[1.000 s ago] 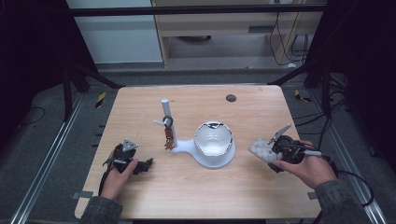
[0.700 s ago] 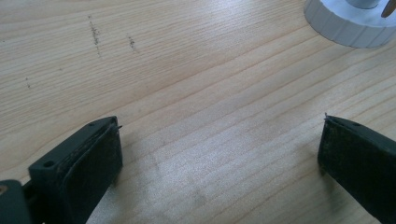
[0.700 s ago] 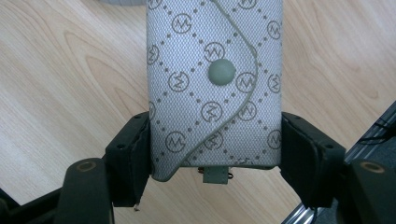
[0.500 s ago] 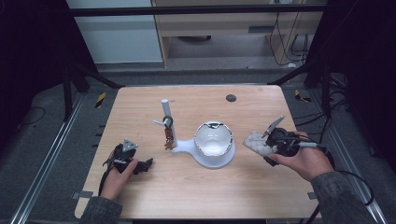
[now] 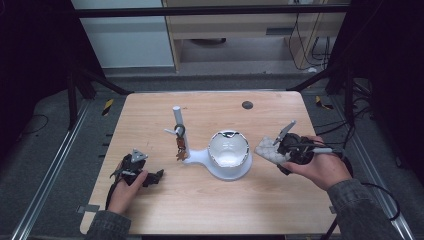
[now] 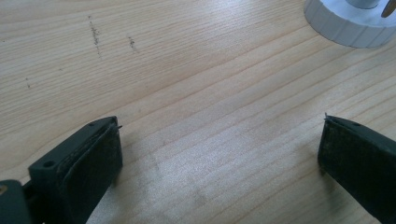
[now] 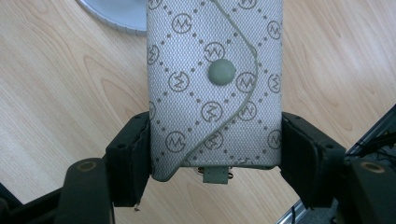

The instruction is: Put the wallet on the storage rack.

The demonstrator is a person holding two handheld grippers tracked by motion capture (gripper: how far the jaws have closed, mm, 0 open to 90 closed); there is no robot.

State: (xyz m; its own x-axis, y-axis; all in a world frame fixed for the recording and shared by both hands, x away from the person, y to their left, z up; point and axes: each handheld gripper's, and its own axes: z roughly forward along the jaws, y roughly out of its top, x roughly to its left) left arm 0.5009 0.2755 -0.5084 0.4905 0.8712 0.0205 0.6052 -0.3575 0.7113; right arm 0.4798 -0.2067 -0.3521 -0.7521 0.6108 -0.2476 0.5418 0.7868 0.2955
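Right gripper view: patterned pouch (image 7: 215,88) clamped between right claw's (image 7: 215,161) jaws.

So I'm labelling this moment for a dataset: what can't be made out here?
- Pouch contents: its snapped flap hides them; the right gripper view's top edge cuts off its far end.
- Trinkets hanging on the white stand: too small in the high view.
- Bowl interior: too small, blurred.
- Left tongs: partly hidden by the hand; the left gripper view shows them apart over bare wood.
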